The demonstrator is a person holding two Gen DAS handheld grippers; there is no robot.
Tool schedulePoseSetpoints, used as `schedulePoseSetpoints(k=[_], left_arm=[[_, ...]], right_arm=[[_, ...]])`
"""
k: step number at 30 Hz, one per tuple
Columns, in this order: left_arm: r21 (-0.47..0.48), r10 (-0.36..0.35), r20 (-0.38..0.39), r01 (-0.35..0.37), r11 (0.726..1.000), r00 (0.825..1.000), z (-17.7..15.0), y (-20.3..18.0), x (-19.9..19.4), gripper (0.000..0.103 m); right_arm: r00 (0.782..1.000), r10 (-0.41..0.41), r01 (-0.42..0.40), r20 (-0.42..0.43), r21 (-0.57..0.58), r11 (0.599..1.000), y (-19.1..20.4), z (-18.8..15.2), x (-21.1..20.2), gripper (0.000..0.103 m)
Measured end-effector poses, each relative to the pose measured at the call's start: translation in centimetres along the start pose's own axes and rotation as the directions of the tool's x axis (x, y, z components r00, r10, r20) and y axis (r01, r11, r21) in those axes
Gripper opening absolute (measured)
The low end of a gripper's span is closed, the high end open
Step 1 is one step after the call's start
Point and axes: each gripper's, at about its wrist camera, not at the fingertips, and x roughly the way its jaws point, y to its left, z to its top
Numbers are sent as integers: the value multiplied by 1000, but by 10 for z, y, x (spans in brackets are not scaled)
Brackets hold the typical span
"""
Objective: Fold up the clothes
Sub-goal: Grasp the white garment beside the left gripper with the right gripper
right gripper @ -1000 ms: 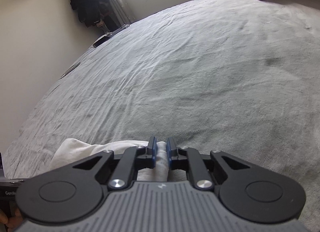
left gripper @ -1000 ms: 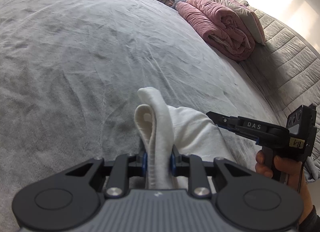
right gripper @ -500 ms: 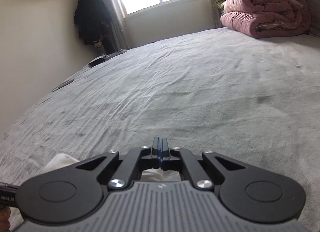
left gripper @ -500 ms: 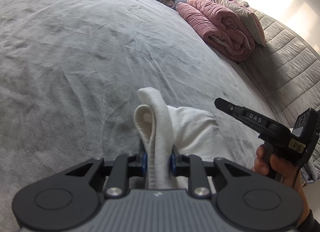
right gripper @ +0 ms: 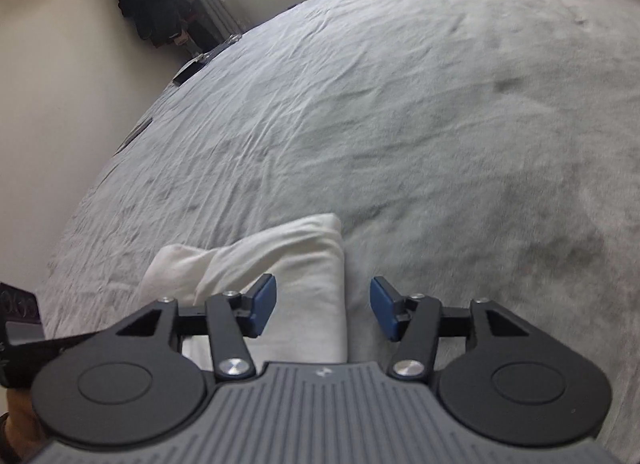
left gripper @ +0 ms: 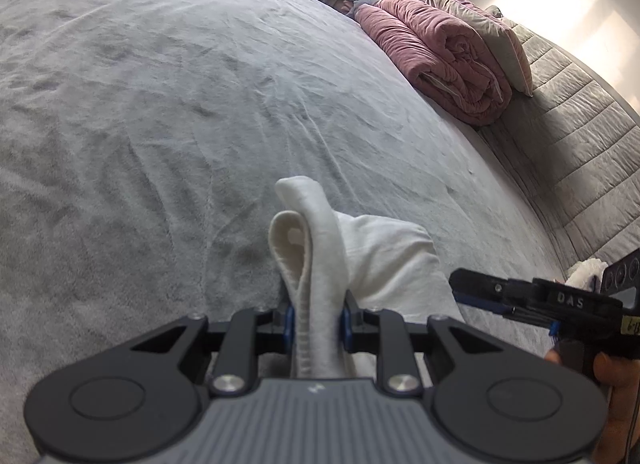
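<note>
Left gripper (left gripper: 316, 322) clamped on white garment (left gripper: 320, 248) fold; right gripper (right gripper: 323, 306) jaws opening — garment under them, pads not touching; grey bedspread (right gripper: 400, 123) beneath.

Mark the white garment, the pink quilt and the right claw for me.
white garment (left gripper: 316, 264), left wrist view, on the folded band standing between the pads.
pink quilt (left gripper: 444, 59), left wrist view, on the rolled top.
right claw (right gripper: 323, 306), right wrist view, midway between its opening blue pads.

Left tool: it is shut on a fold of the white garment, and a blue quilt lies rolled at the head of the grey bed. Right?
Not quite. The quilt is pink, not blue, as the left wrist view shows. The rest holds: the left tool is shut on a fold of the white garment, on the grey bed.
</note>
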Motion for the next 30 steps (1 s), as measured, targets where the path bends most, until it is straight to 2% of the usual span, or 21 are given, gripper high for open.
schedulePoseSetpoints(k=[4, 11, 12, 16, 23, 27, 30], left_arm=[[-1, 0, 1, 0, 1000, 1000, 0, 0, 0, 22], [-30, -10, 1, 10, 1000, 1000, 1, 5, 0, 22], [-34, -13, 0, 13, 999, 1000, 2, 5, 1, 22], [-47, -17, -3, 17, 999, 1000, 2, 7, 1, 22], [-25, 2, 4, -2, 1000, 1000, 1, 4, 2, 22], [-26, 6, 6, -6, 1000, 1000, 0, 4, 2, 22], [-39, 0, 6, 0, 999, 1000, 1, 6, 2, 22]], right_arm=[[998, 26, -24, -52, 45, 999, -6, -5, -2, 56], [985, 171, -159, -38, 208, 965, -19, -27, 0, 57], [984, 175, -164, -32, 218, 962, -20, -30, -2, 52], [987, 157, -146, -21, 274, 951, -29, -34, -2, 26], [988, 152, -148, 4, 256, 955, -18, -38, 4, 25], [993, 117, -120, 28, 257, 959, -15, -42, 5, 17], [995, 90, -95, 35, 240, 966, -9, -42, 5, 17]])
